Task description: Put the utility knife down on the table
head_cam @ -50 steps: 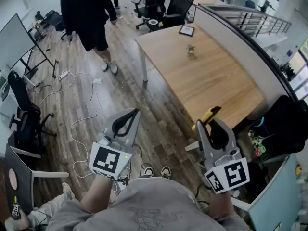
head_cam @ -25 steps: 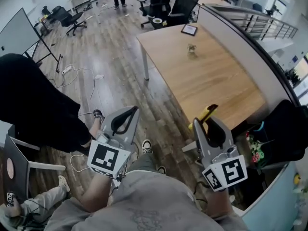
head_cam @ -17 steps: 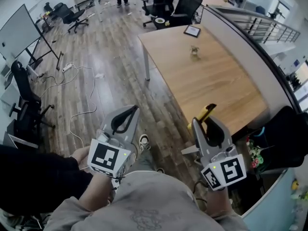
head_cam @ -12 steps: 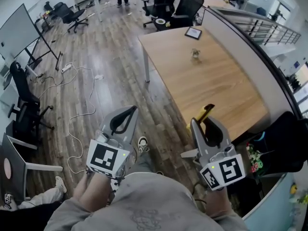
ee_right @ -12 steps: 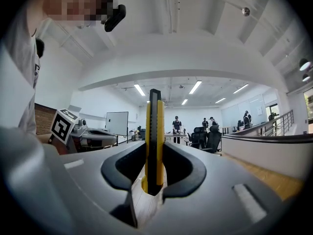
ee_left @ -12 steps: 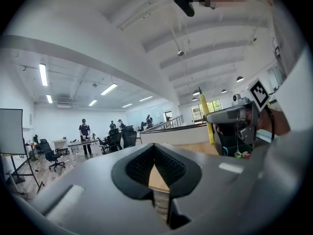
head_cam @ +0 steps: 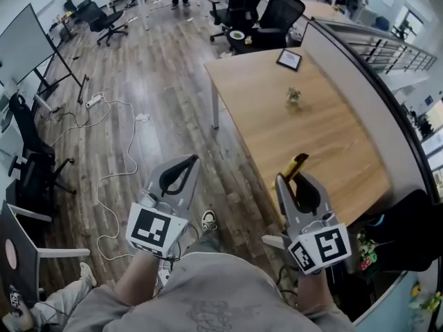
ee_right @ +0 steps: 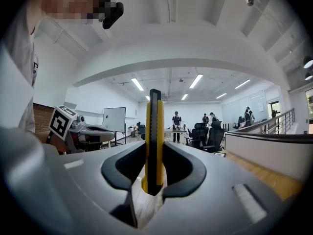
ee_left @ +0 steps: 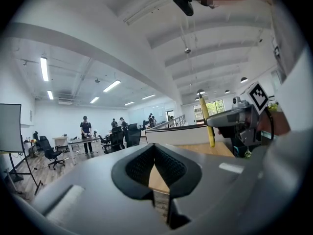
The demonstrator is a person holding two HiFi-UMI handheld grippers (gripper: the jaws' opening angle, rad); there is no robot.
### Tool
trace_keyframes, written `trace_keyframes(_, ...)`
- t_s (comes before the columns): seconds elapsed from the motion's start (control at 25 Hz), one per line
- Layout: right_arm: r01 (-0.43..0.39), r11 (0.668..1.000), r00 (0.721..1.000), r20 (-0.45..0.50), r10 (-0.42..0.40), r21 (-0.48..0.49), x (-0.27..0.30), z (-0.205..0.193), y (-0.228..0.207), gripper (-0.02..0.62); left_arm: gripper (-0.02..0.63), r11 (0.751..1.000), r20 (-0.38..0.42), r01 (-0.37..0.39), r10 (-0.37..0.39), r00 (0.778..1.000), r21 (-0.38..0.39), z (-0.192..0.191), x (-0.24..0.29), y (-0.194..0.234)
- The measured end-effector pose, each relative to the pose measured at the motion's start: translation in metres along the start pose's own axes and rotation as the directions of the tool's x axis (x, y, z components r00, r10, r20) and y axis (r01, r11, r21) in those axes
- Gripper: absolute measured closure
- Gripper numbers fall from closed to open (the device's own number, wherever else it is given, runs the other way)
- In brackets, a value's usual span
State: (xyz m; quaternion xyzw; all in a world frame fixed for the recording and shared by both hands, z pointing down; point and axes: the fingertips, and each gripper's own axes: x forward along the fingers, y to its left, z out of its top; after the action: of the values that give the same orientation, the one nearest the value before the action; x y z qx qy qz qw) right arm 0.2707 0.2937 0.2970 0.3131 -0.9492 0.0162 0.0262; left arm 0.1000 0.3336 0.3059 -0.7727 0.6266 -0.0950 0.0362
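– what room am i looking into on your side?
– a big open office: wood floor (head_cam: pixel 159 68), a loose cable (head_cam: pixel 114 178) trailing across it, a whiteboard (head_cam: pixel 28 47) on the left, office chairs (head_cam: pixel 273 12) at the far end. a long wooden counter (head_cam: pixel 332 151) runs up the right. on it are a small plant (head_cam: pixel 293 97) and a dark flat frame (head_cam: pixel 289 59), apart from each other.
– and the utility knife?
– the utility knife (ee_right: pixel 154 141) is in my right tongs (head_cam: pixel 297 180). they're pinching it near its lower end, one pad on each flat side. the yellow body with its black strip stands straight up past the tips. from the head camera it shows against the counter's near edge, not lying on the wood. how high above it i can't tell.
– left side?
– my left tongs (ee_left: pixel 154 150) are pressed together with nothing between the pads. through the loop i only see counter wood. they're over the floor, left of the counter, about level with the right ones and well apart from them.
– anyone around?
– a few people (ee_right: pixel 176 124) standing by a desk far down the room.
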Motion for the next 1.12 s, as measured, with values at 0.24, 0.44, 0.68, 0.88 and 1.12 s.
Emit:
trace_keyframes(0.24,0.014,1.000,1.000,-0.013,-0.014,0.002,0.094,0.015,-0.016,0.477,0.606,1.000,-0.013,0.019,-0.019,1.000,-0.009,-0.002,0.049,0.078)
trace_keyframes(0.44,0.043,0.999,0.999,0.001,-0.043,-0.004,0.161,0.023,-0.028,0.477,0.606,0.999,-0.023,0.031,-0.031,0.999,-0.024,-0.008,0.084,0.135)
trace_keyframes(0.68,0.054,0.999,0.999,0.006,-0.054,0.001,0.211,0.026,-0.035,0.477,0.606,0.999,-0.019,0.037,-0.037,0.999,-0.018,-0.018,0.113,0.180)
trace_keyframes(0.88,0.070,0.997,0.997,-0.013,-0.070,0.007,0.239,0.016,-0.046,0.477,0.606,0.998,-0.021,0.039,-0.039,0.999,-0.040,-0.025,0.133,0.203)
trace_keyframes(1.12,0.086,0.996,0.996,-0.022,-0.085,0.020,0.280,0.009,-0.074,0.477,0.606,0.999,-0.027,0.041,-0.042,0.999,-0.034,-0.026,0.173,0.233)
